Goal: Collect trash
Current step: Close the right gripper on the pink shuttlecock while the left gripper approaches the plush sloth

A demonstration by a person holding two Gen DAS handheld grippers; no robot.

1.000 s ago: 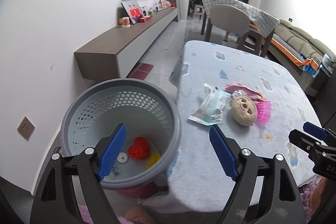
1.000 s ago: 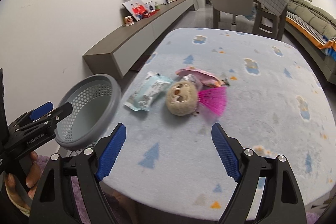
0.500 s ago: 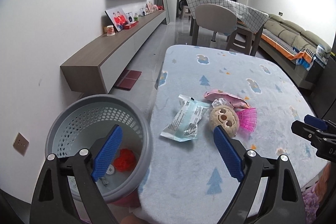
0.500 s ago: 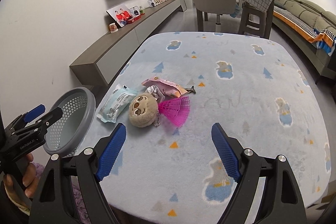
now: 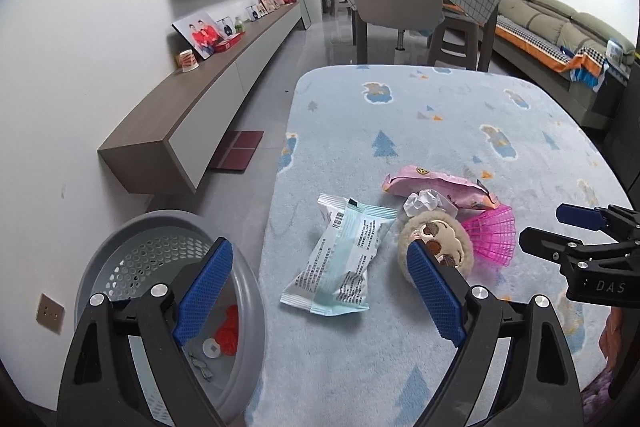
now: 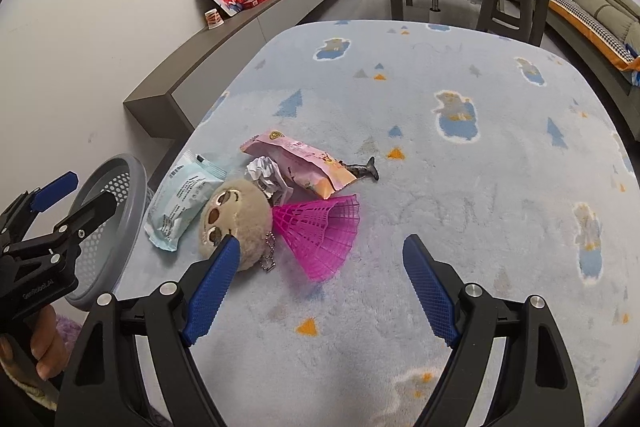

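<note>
Both claws hang wide apart over the worktop [image 6: 500, 155], gripping nothing: the left claw [image 5: 320, 291] above the pale blue packet [image 5: 342, 261], the right claw [image 6: 320, 283] near the pink fan [image 6: 320, 235]. Beyond lie a plush toy [image 6: 236, 223], crumpled foil [image 6: 266, 175] and pink wrapper [image 6: 304, 163]; the bin [image 5: 160, 251] stands beside the worktop's left edge

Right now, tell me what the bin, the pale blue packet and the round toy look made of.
Bin: grey plastic, matte; moulded rim and perforated wall.
Packet: likely plastic film, slightly glossy; crimped ends and wrinkles.
Toy: beige plush fabric, fuzzy surface; a metal-looking ball chain hangs from it.
</note>
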